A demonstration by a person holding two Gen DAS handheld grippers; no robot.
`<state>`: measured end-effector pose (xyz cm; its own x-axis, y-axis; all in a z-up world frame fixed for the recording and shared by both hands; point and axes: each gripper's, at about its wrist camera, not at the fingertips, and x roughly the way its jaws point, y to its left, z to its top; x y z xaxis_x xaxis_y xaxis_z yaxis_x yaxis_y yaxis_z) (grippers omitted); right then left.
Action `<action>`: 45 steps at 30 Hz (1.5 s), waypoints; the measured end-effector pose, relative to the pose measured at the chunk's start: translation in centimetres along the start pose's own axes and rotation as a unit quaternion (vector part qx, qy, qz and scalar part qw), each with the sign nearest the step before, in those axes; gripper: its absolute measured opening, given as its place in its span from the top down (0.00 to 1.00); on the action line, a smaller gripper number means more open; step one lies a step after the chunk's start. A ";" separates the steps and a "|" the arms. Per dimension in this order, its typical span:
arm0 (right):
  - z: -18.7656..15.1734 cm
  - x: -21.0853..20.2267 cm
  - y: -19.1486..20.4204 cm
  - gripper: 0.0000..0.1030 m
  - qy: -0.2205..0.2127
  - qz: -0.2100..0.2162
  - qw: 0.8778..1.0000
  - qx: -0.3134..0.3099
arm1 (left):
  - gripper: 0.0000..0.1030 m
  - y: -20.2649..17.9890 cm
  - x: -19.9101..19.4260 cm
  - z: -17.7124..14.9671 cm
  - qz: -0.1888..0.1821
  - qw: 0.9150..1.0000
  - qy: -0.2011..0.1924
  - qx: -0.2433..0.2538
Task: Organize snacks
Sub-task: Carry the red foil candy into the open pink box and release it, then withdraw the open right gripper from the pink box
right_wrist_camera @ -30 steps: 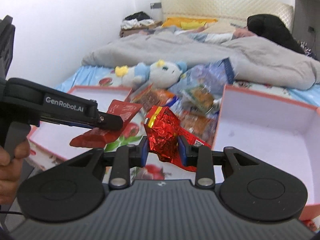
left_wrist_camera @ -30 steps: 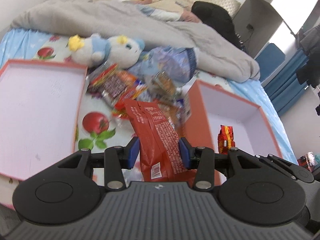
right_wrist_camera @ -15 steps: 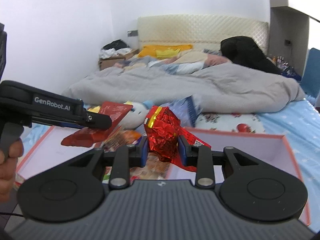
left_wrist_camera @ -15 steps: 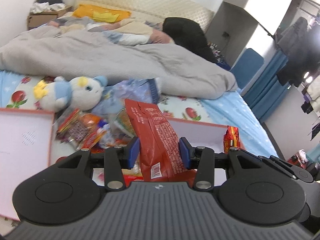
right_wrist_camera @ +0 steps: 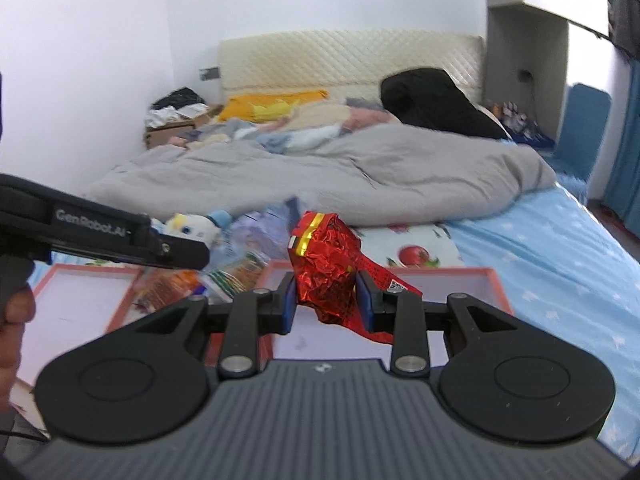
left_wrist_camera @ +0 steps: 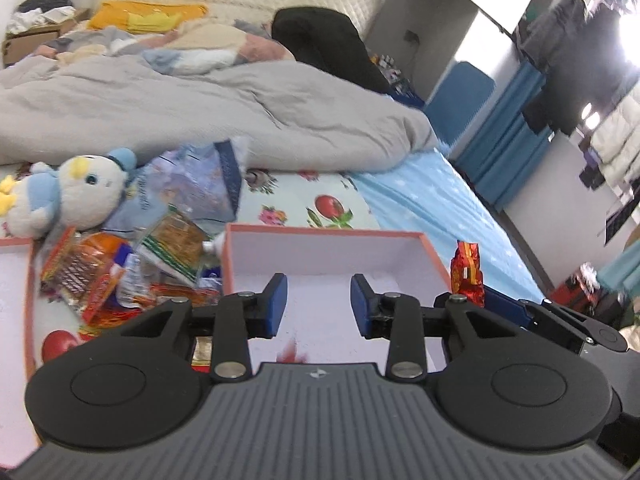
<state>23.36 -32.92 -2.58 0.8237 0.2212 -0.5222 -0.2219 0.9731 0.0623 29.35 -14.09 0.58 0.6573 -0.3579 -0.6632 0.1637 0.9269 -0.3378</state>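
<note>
**Foil snack pinched over the right-hand box; left tool empty and closing**

The red foil packet (right_wrist_camera: pixel 326 270) is pinched between the pads of the right gripper (right_wrist_camera: pixel 325 300), at frame centre above the orange-rimmed box (right_wrist_camera: pixel 498 280). It is judged light, crinkly and slippery, best taken across its crumpled middle, not by its loose lower tail. The left gripper (left_wrist_camera: pixel 319 306) is seen with nothing between its jaws, which are closing; a blurred red smear (left_wrist_camera: pixel 292 356) lies low beneath it, its nature untold. The box floor appears largely bare, so room for release is judged ample. The snack pile (left_wrist_camera: pixel 120 268) crowds the left wall, and the near rim could be clipped.
</note>
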 end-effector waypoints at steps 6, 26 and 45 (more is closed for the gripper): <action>-2.6 3.3 -3.0 0.67 0.061 -0.024 0.998 0.018 | 0.61 -1.4 5.6 -0.6 -0.008 0.998 0.054 0.009; -9.3 8.7 -6.2 0.50 0.164 -0.019 0.985 0.057 | 0.60 -1.5 12.8 -4.5 0.041 0.990 0.133 0.033; -4.3 -1.2 -2.1 0.50 0.038 -0.019 0.997 0.058 | 0.53 -2.1 0.7 -3.4 0.018 0.997 0.032 0.061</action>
<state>20.57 -35.48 -5.76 0.7877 0.1822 -0.5885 -0.1255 0.9827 0.1363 26.98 -16.63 -1.41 0.6169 -0.3267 -0.7160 0.2310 0.9449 -0.2321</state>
